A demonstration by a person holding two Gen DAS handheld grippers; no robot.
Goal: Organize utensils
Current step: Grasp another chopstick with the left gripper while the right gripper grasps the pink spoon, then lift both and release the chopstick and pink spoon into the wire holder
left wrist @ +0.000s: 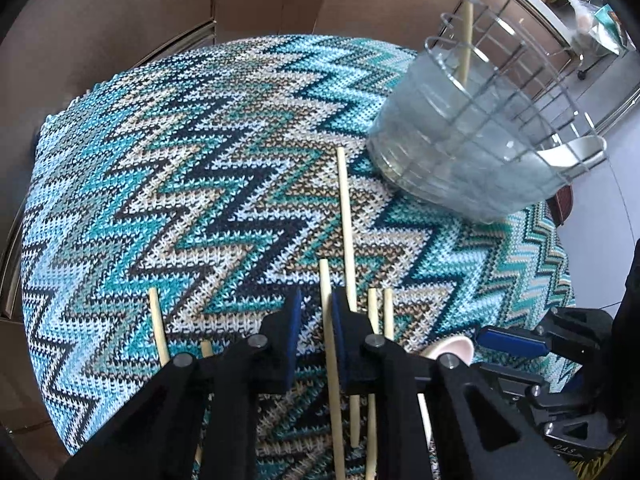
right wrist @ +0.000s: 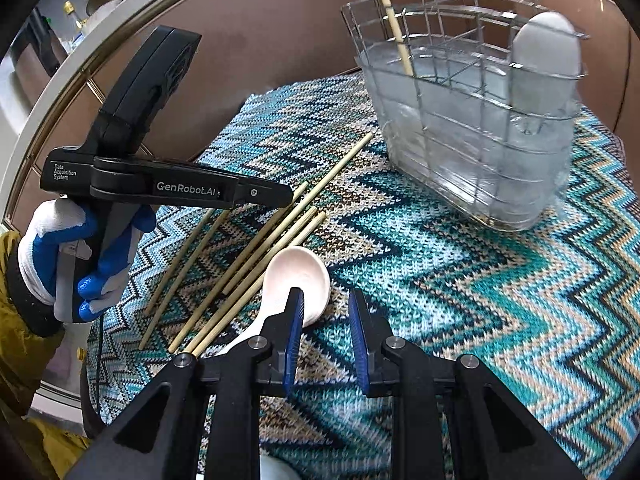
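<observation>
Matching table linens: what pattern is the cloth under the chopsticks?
The cloth has a knitted zigzag in teal, navy, beige and white; clearest in the left wrist view.

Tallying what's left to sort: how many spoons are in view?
2. One spoon lies on the knitted mat beside the loose chopsticks; the other spoon stands upright in the wire basket. More could be hidden from the cameras.

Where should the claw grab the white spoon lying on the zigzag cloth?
Probably by the handle, coming down from above. The white spoon lies flat with its wide bowl facing up, too broad and rounded to pinch, while its slim handle runs back beside the chopsticks, narrow enough for the right claw to straddle.
</observation>
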